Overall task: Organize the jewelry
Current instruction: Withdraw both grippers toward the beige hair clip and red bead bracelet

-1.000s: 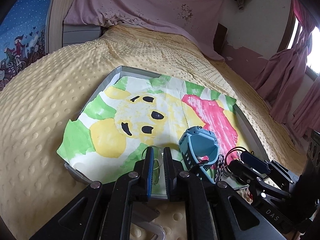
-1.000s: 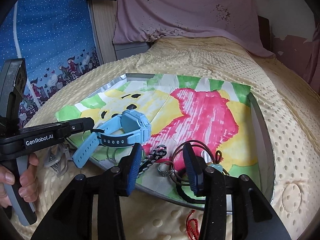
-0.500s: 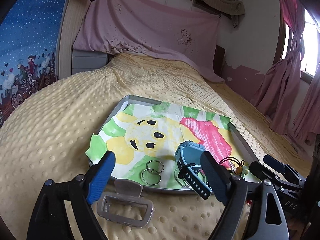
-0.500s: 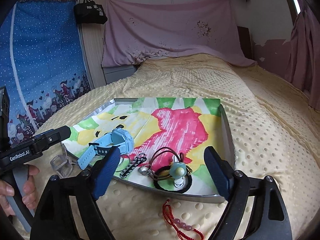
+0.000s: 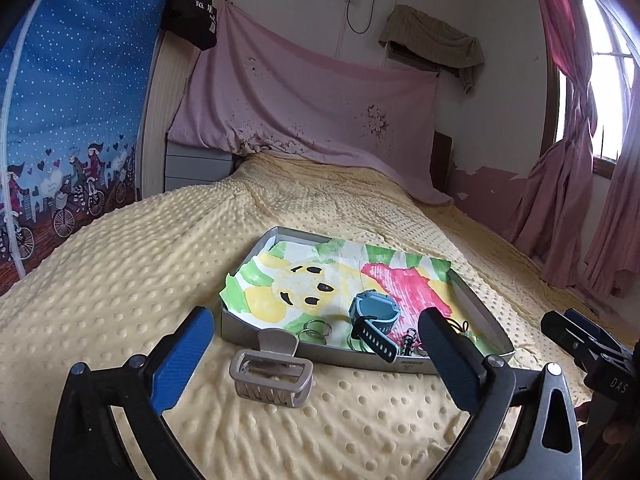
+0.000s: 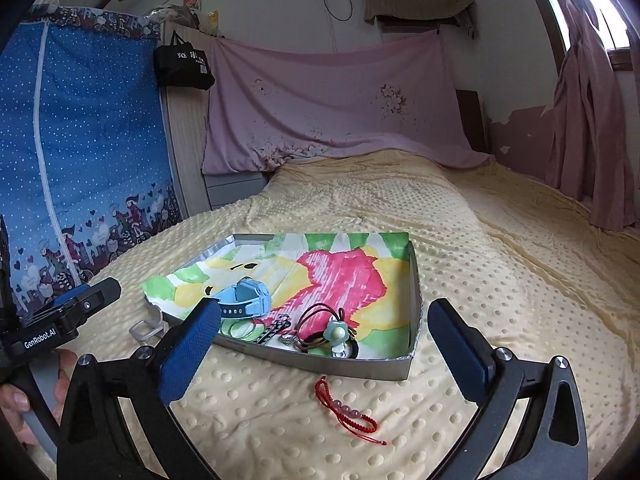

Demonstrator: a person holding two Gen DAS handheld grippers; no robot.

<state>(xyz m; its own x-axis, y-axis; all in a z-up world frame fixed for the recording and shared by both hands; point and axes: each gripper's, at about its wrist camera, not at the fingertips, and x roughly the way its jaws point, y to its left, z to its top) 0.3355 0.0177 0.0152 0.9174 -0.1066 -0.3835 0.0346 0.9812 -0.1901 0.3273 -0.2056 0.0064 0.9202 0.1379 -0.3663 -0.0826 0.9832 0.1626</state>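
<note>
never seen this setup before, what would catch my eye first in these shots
The brightly painted paper lining the grey tray on the yellow bedspread, with a blue watch on it near the front. Two pieces lie outside the tray: a grey hair claw before its left corner and a red cord bracelet in front. Both grippers, left and right, gape open.

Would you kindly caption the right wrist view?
Open right gripper above a red bracelet lying outside the jewelry tray.

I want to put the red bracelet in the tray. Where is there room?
The far part of the tray is bare, over the pink and yellow drawings, beyond the blue watch. The near edge is crowded: rings, hair ties, flower clip. The red bracelet lies outside on the blanket.
</note>
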